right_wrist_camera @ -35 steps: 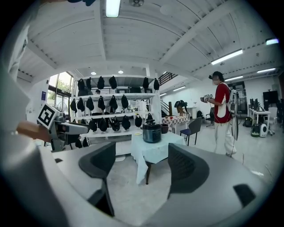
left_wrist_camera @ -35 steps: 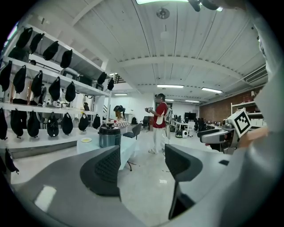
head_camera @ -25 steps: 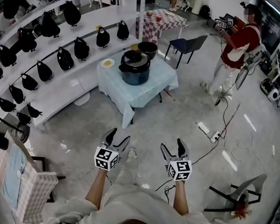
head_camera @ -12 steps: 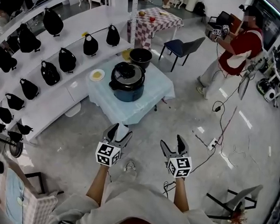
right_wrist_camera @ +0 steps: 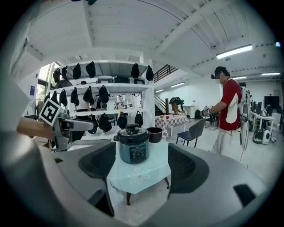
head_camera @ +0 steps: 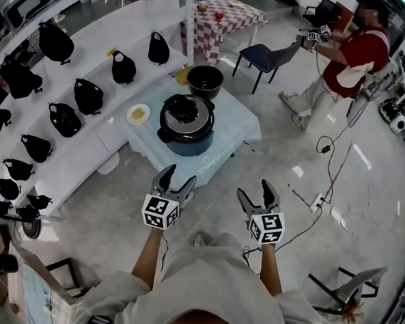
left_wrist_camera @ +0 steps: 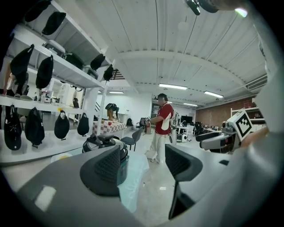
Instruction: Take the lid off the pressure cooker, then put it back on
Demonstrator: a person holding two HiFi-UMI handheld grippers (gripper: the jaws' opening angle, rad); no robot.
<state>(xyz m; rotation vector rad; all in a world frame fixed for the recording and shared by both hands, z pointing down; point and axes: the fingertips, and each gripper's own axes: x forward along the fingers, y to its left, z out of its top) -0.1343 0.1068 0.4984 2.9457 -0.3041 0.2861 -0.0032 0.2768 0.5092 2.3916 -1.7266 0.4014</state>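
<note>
- Left gripper (head_camera: 177, 177): jaws apart, nothing between them. Held out over bare floor, short of the table.
- Right gripper (head_camera: 255, 192): jaws likewise spread and empty. Level with the left one, aimed straight at the cooker.
- Pressure cooker (head_camera: 185, 126): dark, upright on the table, well apart from both grippers, ahead and a little left.
- Lid (head_camera: 186, 111): on the cooker, knob in the middle. Looks seated; locked or not, too small to tell.
- Table (head_camera: 236, 122): small, draped in a pale blue cloth that hangs over the edges.
- Black bowl (head_camera: 205, 81): just behind the cooker.
- Small plate (head_camera: 138, 113): left of the cooker; on the table corner or the shelf ledge, cannot tell.
- Cables (head_camera: 328, 179): loose on the floor, off to the right.
- Stage, as judged: approach only, lid not yet touched.
- Risk: straight pull on a lid that may need a twist first. Likely to drag the cooker and the loose cloth along, toward the bowl or the table edge.
- Risk: one-sided grip on the knob, so a tilted lid and a slip.
- Risk: a foot caught in the cables on a step to the right.
</note>
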